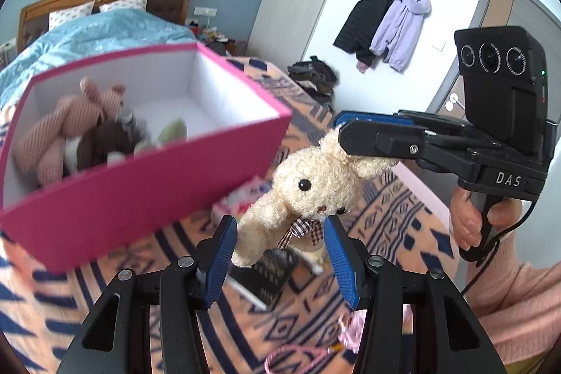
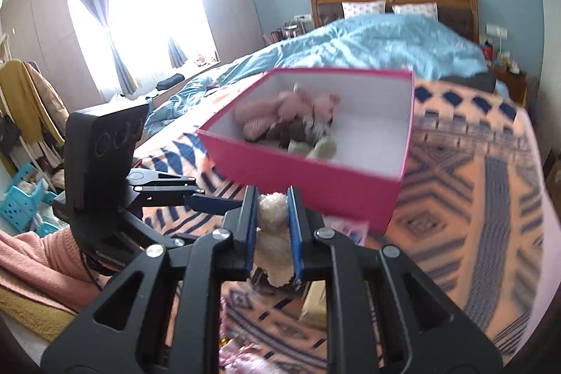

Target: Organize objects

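Above the patterned blanket (image 1: 403, 209), the pink box (image 1: 140, 198) sits left of the cream bunny (image 1: 315, 188), whose body hangs between the left gripper (image 1: 280, 255) pads (apparently untouched); the right gripper (image 1: 354, 135) clamps its ear.

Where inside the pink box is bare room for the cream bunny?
The pink box is bare in its right half, along the right wall. Crowded left: pink plush, brown toy, green toy. The right gripper pinches the cream bunny.

Box (image 1: 140, 184) on blanket (image 1: 396, 219), toys (image 1: 87, 135) inside; bunny (image 1: 315, 184) right of it.
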